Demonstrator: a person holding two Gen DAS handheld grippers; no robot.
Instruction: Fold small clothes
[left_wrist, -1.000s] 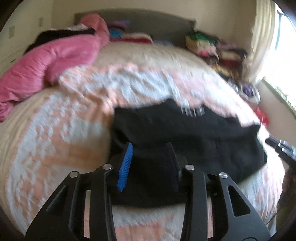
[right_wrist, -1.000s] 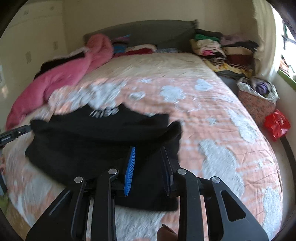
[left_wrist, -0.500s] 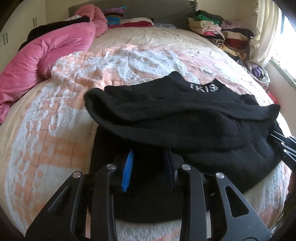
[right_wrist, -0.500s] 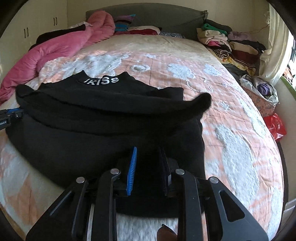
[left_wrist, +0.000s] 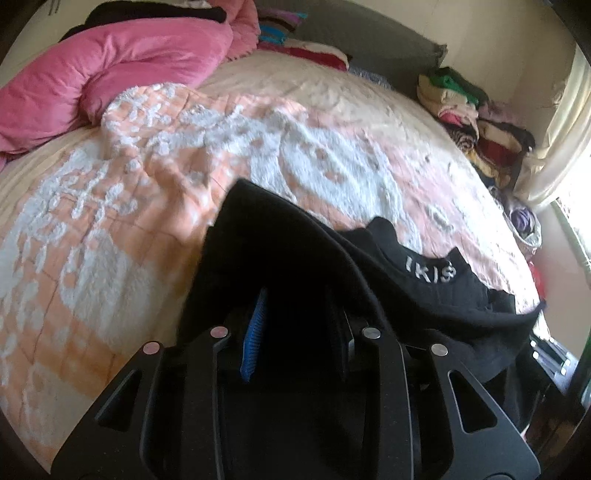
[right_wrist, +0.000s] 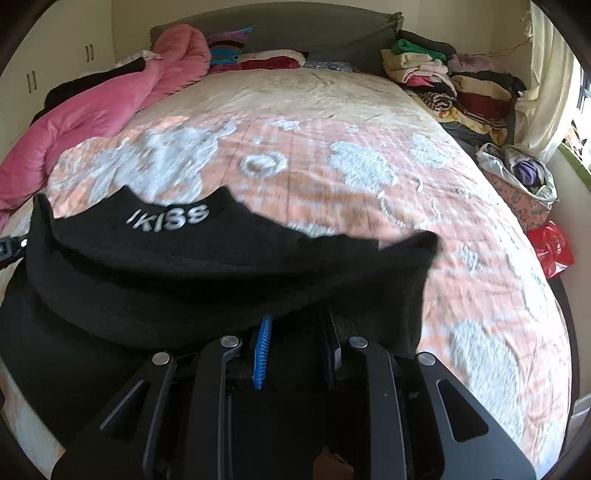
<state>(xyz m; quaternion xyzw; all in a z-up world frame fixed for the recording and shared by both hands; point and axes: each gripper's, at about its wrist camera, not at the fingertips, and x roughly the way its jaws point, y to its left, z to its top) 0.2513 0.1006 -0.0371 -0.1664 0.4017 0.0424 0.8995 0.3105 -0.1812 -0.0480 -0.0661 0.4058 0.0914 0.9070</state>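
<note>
Left wrist view: the left gripper (left_wrist: 297, 332) has its jaws closed on a fold of the black top (left_wrist: 424, 295), which is bunched over the fingers and drapes right across the bedspread (left_wrist: 110, 240). The collar lettering faces up, right of the gripper. A pink duvet (left_wrist: 110, 70) lies at the upper left. Right wrist view: the right gripper (right_wrist: 295, 349) clamps the top (right_wrist: 184, 266) at its right side; the fabric spreads left over the bedspread (right_wrist: 369, 184). Stacked clothes (right_wrist: 443, 85) sit at the upper right.
</note>
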